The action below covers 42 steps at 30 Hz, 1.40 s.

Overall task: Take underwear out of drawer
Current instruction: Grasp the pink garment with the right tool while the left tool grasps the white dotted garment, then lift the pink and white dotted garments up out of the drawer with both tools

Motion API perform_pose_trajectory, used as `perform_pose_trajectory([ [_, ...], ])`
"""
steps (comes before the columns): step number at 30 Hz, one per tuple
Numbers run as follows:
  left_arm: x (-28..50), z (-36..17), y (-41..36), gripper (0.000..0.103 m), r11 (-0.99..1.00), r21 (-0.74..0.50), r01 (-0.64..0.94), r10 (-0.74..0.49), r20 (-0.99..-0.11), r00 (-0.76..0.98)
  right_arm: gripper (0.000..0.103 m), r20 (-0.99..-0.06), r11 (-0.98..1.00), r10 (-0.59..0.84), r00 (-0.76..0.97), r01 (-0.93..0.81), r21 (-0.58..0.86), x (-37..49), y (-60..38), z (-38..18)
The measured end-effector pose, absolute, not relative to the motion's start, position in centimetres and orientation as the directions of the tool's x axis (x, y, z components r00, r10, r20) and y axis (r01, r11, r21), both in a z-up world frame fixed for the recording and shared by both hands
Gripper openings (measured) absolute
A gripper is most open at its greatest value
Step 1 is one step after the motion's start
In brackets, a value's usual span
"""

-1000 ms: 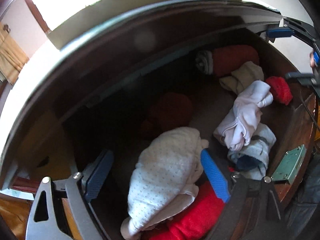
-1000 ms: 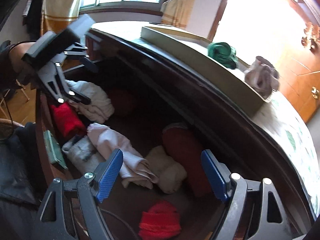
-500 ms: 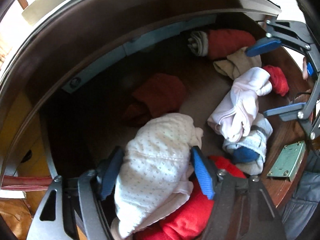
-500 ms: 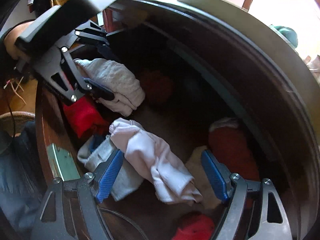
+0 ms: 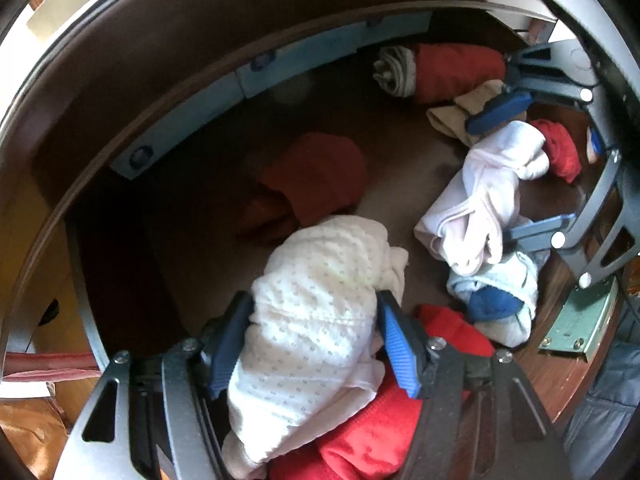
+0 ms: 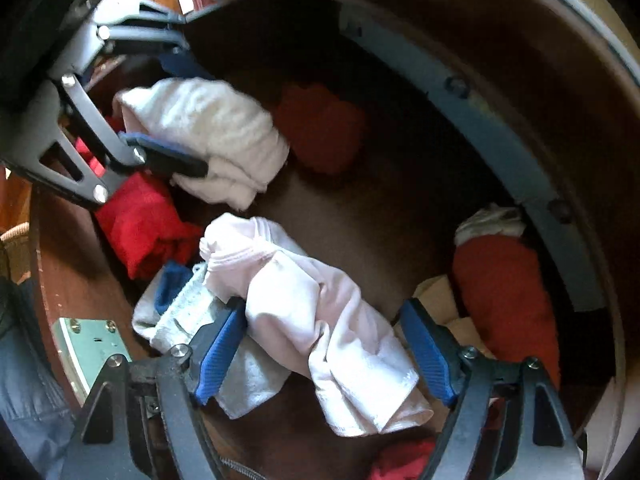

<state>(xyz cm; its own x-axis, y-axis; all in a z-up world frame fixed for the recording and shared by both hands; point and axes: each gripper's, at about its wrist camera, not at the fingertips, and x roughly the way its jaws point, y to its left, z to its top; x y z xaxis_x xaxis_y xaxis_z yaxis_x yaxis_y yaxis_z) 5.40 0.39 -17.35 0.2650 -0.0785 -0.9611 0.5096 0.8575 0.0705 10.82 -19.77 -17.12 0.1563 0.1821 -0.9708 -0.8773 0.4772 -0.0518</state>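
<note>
Both views look down into an open wooden drawer point(image 5: 404, 184) full of rolled and crumpled underwear. My left gripper point(image 5: 314, 300) is closing on a white dotted garment point(image 5: 316, 320), and both blue pads press into its sides. The right wrist view shows the same left gripper point(image 6: 180, 112) with the white dotted garment point(image 6: 208, 128) between its fingers. My right gripper point(image 6: 324, 308) straddles a pale pink garment point(image 6: 320, 320) and its jaws are narrowing. Its left pad touches the cloth; the right pad stands clear. In the left wrist view, the right gripper point(image 5: 516, 168) sits over that pink garment point(image 5: 480, 196).
A bright red garment point(image 5: 380, 432) lies under the white one. A light blue and navy piece point(image 5: 496, 304), a dark red fold point(image 5: 320, 176), a red roll point(image 6: 508, 292) and a beige piece point(image 5: 452, 116) also lie inside. A metal lock plate point(image 5: 576, 328) is on the drawer front.
The left jaws closed in from wide apart onto the white dotted garment. The right gripper tipped down and dropped into the drawer, coming over the pink garment.
</note>
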Motion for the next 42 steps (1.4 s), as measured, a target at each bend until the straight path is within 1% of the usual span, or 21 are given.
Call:
perform_pose_trajectory([
  [4, 5.9, -17.8, 0.2, 0.065, 0.855, 0.073, 0.514, -0.07, -0.965, 0.253, 0.075, -0.977, 0.466, 0.165, 0.132, -0.884, -0.04, 10.8, -19.2, -17.9],
  [8, 6.7, -18.3, 0.2, 0.069, 0.857, 0.055, 0.512, -0.068, -0.973, 0.218, 0.064, -0.982, 0.489, 0.173, 0.079, -0.872, 0.016, 11.9, -19.1, -18.5],
  [9, 6.9, -18.5, 0.3, 0.07, 0.86, 0.046, 0.509, -0.07, -0.976, 0.207, 0.062, -0.981, 0.495, 0.18, 0.066, -0.868, 0.032, 12.3, -19.3, -18.7],
  [11, 7.3, -19.1, 0.0, 0.07, 0.864, 0.034, 0.503, -0.073, -0.979, 0.192, 0.053, -0.98, 0.5, 0.195, 0.048, -0.864, 0.057, 12.8, -19.6, -18.7],
  [12, 7.5, -19.2, 0.0, 0.07, 0.865, 0.028, 0.501, -0.076, -0.98, 0.186, 0.05, -0.978, 0.499, 0.203, 0.044, -0.864, 0.065, 12.8, -19.7, -18.8],
  [14, 7.7, -19.4, 0.0, 0.07, 0.866, 0.022, 0.499, -0.082, -0.979, 0.186, 0.041, -0.975, 0.502, 0.213, 0.061, -0.863, 0.056, 13.0, -19.9, -18.8],
  [17, 7.6, -19.6, 0.1, 0.067, 0.865, 0.017, 0.502, -0.093, -0.977, 0.194, 0.035, -0.968, 0.506, 0.234, 0.096, -0.862, 0.037, 12.9, -20.0, -18.0],
  [20, 7.5, -19.7, 0.4, 0.066, 0.866, 0.016, 0.499, -0.1, -0.973, 0.206, 0.033, -0.963, 0.514, 0.24, 0.121, -0.858, 0.02, 12.7, -20.0, -17.7],
  [22, 7.3, -19.8, 0.6, 0.062, 0.867, 0.02, 0.497, -0.102, -0.971, 0.216, 0.032, -0.961, 0.52, 0.24, 0.136, -0.854, 0.01, 12.4, -20.0, -17.3],
  [23, 7.3, -19.8, 0.6, 0.059, 0.867, 0.023, 0.497, -0.101, -0.97, 0.22, 0.032, -0.96, 0.526, 0.24, 0.143, -0.85, 0.005, 11.1, -20.5, -17.0],
  [27, 7.0, -19.9, 0.4, 0.046, 0.861, 0.044, 0.507, -0.094, -0.965, 0.243, 0.032, -0.958, 0.56, 0.244, 0.15, -0.828, 0.013, 10.8, -21.7, -16.0],
  [30, 6.7, -19.7, 0.3, 0.042, 0.861, 0.056, 0.505, -0.094, -0.959, 0.267, 0.032, -0.951, 0.584, 0.267, 0.158, -0.812, 0.029, 11.1, -21.9, -14.8],
  [35, 6.3, -19.2, 0.7, 0.04, 0.868, 0.064, 0.493, -0.106, -0.945, 0.31, 0.032, -0.917, 0.623, 0.36, 0.173, -0.776, 0.099, 11.5, -23.4, -12.9],
  [38, 5.6, -19.4, 1.7, 0.04, 0.876, 0.065, 0.479, -0.118, -0.933, 0.341, 0.032, -0.87, 0.636, 0.459, 0.182, -0.751, 0.179, 12.1, -24.8, -11.9],
  [42, 4.9, -18.7, 2.5, 0.04, 0.888, 0.067, 0.456, -0.127, -0.915, 0.383, 0.032, -0.82, 0.643, 0.531, 0.212, -0.731, 0.228, 12.5, -26.1, -10.8],
])
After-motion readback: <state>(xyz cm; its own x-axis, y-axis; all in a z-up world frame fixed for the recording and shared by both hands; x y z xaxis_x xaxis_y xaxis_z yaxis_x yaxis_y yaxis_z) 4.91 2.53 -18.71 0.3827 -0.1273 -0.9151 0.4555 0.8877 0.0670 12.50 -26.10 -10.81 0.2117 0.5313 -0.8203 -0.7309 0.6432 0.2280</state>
